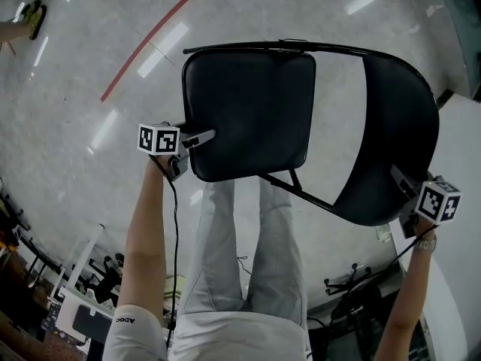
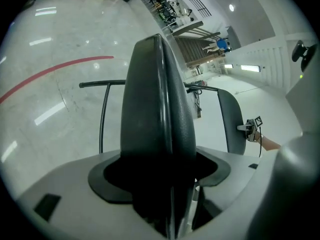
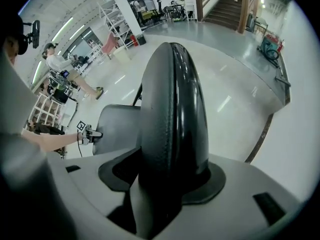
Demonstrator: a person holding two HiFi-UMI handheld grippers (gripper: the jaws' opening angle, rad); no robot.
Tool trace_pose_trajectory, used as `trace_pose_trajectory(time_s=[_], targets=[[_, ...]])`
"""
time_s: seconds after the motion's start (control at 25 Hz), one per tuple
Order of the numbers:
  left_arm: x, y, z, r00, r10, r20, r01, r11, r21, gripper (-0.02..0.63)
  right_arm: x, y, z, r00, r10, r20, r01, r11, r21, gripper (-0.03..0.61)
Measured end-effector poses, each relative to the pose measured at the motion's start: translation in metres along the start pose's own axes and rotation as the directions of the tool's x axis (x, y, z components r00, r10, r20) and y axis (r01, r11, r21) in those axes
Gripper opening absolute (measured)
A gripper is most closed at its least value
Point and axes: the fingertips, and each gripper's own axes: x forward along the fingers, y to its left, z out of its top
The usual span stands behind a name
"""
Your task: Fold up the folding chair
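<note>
- Folding chair [image 1: 255, 104]: hanging in front of the person's legs [image 1: 248, 262] over the pale floor [image 1: 90, 74], with seat [image 1: 240, 130] and backrest [image 1: 394, 134] lying side by side and showing their broad faces to the head view. Floor contact not showing anywhere.
- Pinching the left rim of the seat with the left gripper [image 1: 197, 138]: jaws pressing together on the padded edge, the rim running straight out between them.
- Pinching the outer rim of the backrest with the right gripper [image 1: 400, 180]: jaws clamping on the curved glossy shell in the same manner.
- Judging the fold as not yet completed: seat and backrest standing well apart, joined by the thin frame tube [image 1: 248, 47] along the far side, with a dark strut [image 1: 312, 195] crossing beneath.
- Expecting stiff handling: rigid metal tubing, firm panels, nothing fragile. Probably moderate in weight but awkward, tending to swing about its pivots.
- Expecting some slip: smooth seat covering and polished backrest offering little bite to narrow jaws, padding likely yielding slightly under pressure.
- Taking hold at the two opposite rims, as at present, giving the longest lever for closing seat toward backrest.
- Avoiding the pivots and the strut crossing, these being likely pinch points during closing.
</note>
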Motion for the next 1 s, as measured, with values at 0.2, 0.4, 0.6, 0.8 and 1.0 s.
trace_pose_trajectory(time_s=[0.2, 0.4, 0.6, 0.8, 1.0], targets=[[0.031, -0.049, 0.008, 0.994, 0.054, 0.092, -0.052, 0.999, -0.015, 0.36, 0.003, -0.074, -0.007, 0.997, 0.079, 0.008, -0.079, 0.997, 0.019, 0.242], [0.026, -0.072, 0.008, 0.987, 0.094, 0.133, -0.092, 0.995, -0.026, 0.353, 0.011, -0.098, -0.007, 0.994, 0.099, 0.048, -0.097, 0.995, -0.029, 0.25], [0.031, -0.093, 0.01, 0.978, 0.144, 0.152, -0.142, 0.99, -0.028, 0.348, 0.003, -0.111, -0.01, 0.992, 0.121, 0.036, -0.12, 0.993, -0.016, 0.25], [0.022, -0.098, 0.016, 0.978, 0.138, 0.159, -0.135, 0.99, -0.031, 0.327, 0.003, -0.081, 0.002, 0.993, 0.11, 0.032, -0.109, 0.994, -0.019, 0.249], [0.065, -0.188, 0.019, 0.978, 0.141, 0.155, -0.145, 0.989, 0.013, 0.313, -0.064, -0.11, 0.001, 0.98, 0.186, 0.067, -0.188, 0.982, 0.016, 0.249]])
